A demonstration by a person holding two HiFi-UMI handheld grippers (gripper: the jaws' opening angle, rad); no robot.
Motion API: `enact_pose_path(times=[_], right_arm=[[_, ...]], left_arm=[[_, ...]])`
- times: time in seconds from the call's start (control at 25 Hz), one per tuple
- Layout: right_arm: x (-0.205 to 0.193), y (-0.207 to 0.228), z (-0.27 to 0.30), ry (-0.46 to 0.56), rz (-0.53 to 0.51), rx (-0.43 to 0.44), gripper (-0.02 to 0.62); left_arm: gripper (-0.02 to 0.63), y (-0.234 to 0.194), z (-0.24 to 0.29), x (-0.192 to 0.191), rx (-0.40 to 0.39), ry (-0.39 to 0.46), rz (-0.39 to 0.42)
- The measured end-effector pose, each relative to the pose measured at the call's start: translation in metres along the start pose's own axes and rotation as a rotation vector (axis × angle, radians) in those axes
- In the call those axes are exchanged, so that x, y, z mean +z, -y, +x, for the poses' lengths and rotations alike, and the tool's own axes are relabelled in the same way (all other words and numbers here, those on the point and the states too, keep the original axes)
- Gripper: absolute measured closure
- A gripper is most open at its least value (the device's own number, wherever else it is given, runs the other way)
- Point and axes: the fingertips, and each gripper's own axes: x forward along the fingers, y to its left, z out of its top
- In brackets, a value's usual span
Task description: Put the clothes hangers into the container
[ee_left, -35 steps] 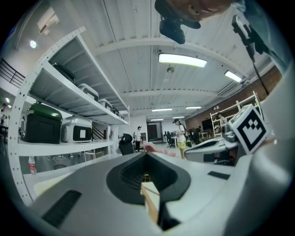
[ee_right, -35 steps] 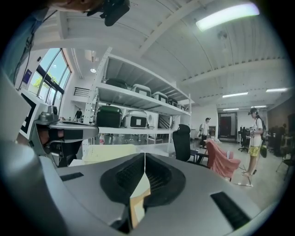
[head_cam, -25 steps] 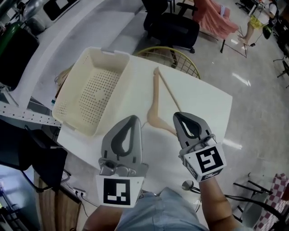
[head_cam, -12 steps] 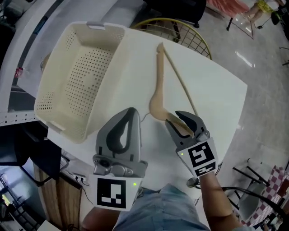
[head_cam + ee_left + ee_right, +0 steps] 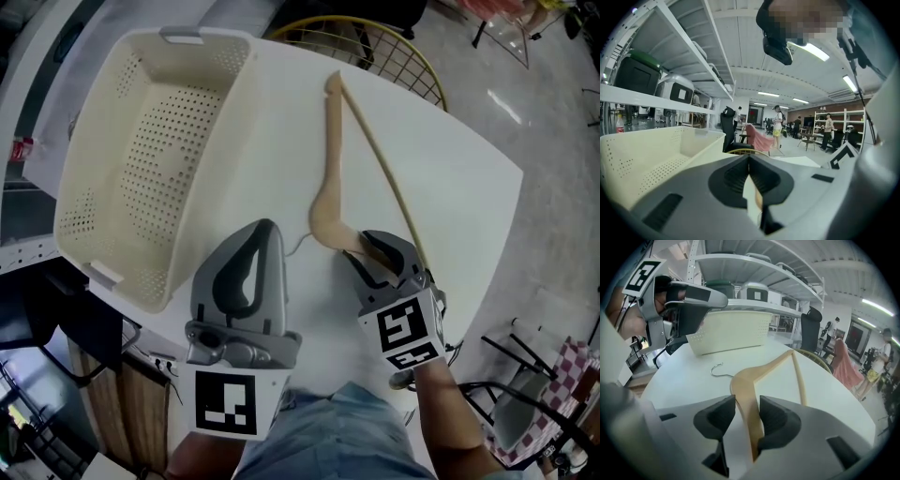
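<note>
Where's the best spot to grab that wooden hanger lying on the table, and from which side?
Probably the near shoulder arm, from the person's side. The hanger lies flat on the table, and that slim arm fits between jaws, unlike the thin wire hook. The right gripper, jaws opening, straddles it there.

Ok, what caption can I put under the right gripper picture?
Right hand-held gripper, jaws opening around a hanger lying on the table, basket behind.
</note>
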Motion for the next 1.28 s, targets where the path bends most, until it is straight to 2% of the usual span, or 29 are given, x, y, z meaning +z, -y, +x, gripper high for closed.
enact_pose_path(times=[0.28,0.48,0.64,0.92,1.12,1.28], right_arm=[[-0.002,0.001,0.004,-0.093,-0.110,0.031,0.407],[-0.004,-0.003,0.006,-0.081,-0.065,0.131,0.430],[-0.002,0.000,0.007,-0.049,-0.046,0.118,0.460],[0.023,0.001,-0.014,0.087,0.038,0.055,0.466],[0.063,0.019,-0.050,0.247,0.102,0.012,0.466],[0.094,0.016,-0.093,0.358,0.171,0.014,0.466]], left_arm=[[0.595,-0.003,-0.003,0.002,0.004,0.001,-0.005],[0.594,-0.002,-0.002,0.002,-0.004,0.003,-0.009],[0.594,0.000,-0.002,0.000,-0.006,0.001,-0.006],[0.594,0.004,-0.014,0.006,0.012,0.016,0.019],[0.595,0.012,-0.029,0.030,0.032,0.078,0.045],[0.595,0.018,-0.055,0.051,0.055,0.121,0.080]])
